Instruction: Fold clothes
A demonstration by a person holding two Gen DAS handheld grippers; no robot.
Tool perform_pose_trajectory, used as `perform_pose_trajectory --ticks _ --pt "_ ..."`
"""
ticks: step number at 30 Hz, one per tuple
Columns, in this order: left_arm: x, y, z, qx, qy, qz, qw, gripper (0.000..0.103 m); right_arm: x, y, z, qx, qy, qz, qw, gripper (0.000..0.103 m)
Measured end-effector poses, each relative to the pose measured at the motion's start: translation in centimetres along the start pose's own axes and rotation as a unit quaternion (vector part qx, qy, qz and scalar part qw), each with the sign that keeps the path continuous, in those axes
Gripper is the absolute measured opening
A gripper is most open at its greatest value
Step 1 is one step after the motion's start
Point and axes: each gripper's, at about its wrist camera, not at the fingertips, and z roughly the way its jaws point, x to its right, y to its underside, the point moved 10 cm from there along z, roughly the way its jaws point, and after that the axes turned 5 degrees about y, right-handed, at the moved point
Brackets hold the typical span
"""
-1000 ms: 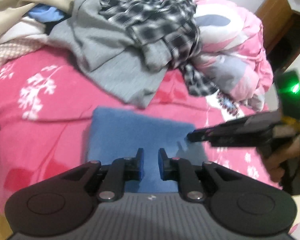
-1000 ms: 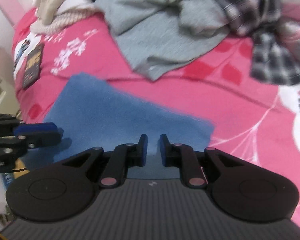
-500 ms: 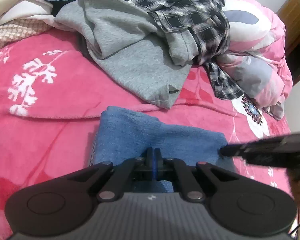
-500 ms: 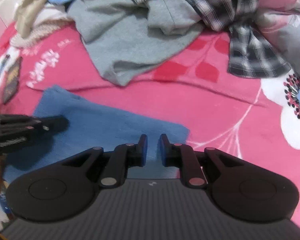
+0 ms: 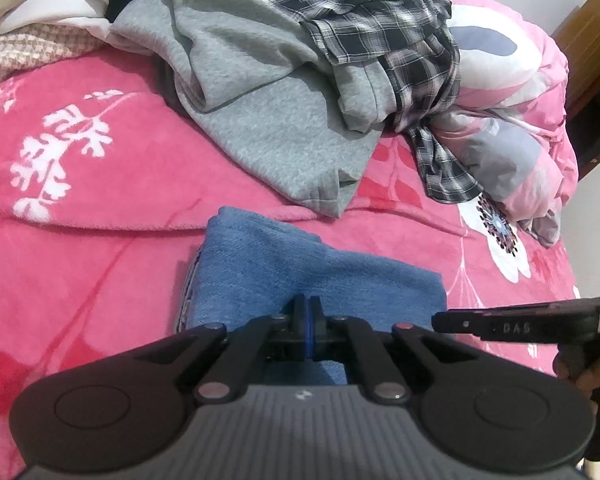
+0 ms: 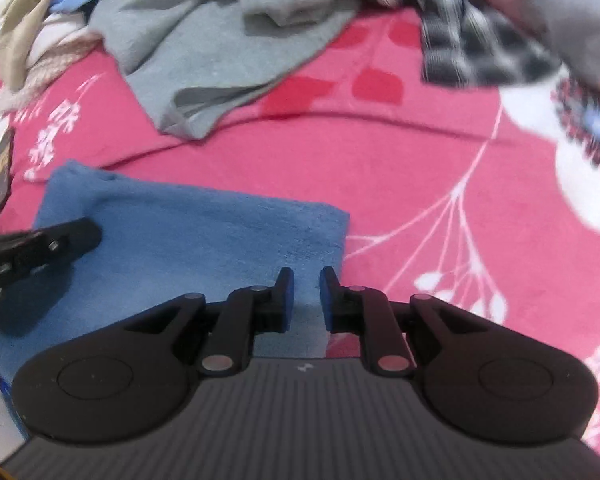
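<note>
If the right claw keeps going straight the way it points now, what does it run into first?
Most likely the right end of the folded blue towel, which fills the gap of the open right claw. Past it comes bare pink blanket, then the grey garment. Depth is hard to judge.

Left wrist view low and close over the bed (image 5: 100, 248), facing the clothes pile (image 5: 300, 60), right wrist view alongside, facing likewise, blurred at its far edge, both sharing the blue towel (image 5: 300, 264) and each other's tongs
</note>
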Motion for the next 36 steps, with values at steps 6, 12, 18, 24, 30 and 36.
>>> perform_pose_trajectory --ticks 6,12,18,24,30,36 --pt "-0.2 0.0 -0.1 -0.001 0.011 0.002 0.9999 0.003 0.1 0.4 -4.0 0.008 -0.006 0.014 1.0 0.015" --pt "-0.3 0.0 -0.1 -0.014 0.021 0.002 0.9997 0.003 -0.1 4.1 -2.0 -0.041 0.011 -0.004 0.999 0.015" --pt "-0.4 -0.2 0.0 -0.034 0.031 0.003 0.999 0.003 0.1 4.2 -4.1 -0.037 0.013 0.044 0.998 0.015" --pt "-0.4 -0.4 0.1 -0.051 0.041 0.015 0.9978 0.003 -1.6 7.5 -4.9 -0.057 0.02 0.015 0.998 0.015" --pt "1.3 -0.8 -2.7 -0.032 0.057 0.091 0.9937 0.025 -1.1 8.3 -3.0 -0.058 0.022 0.068 0.996 0.016" --pt "3.2 1.7 -6.0 -0.049 0.112 0.167 0.9784 0.026 -1.2 8.5 -3.1 -0.051 0.036 0.074 0.995 0.016"
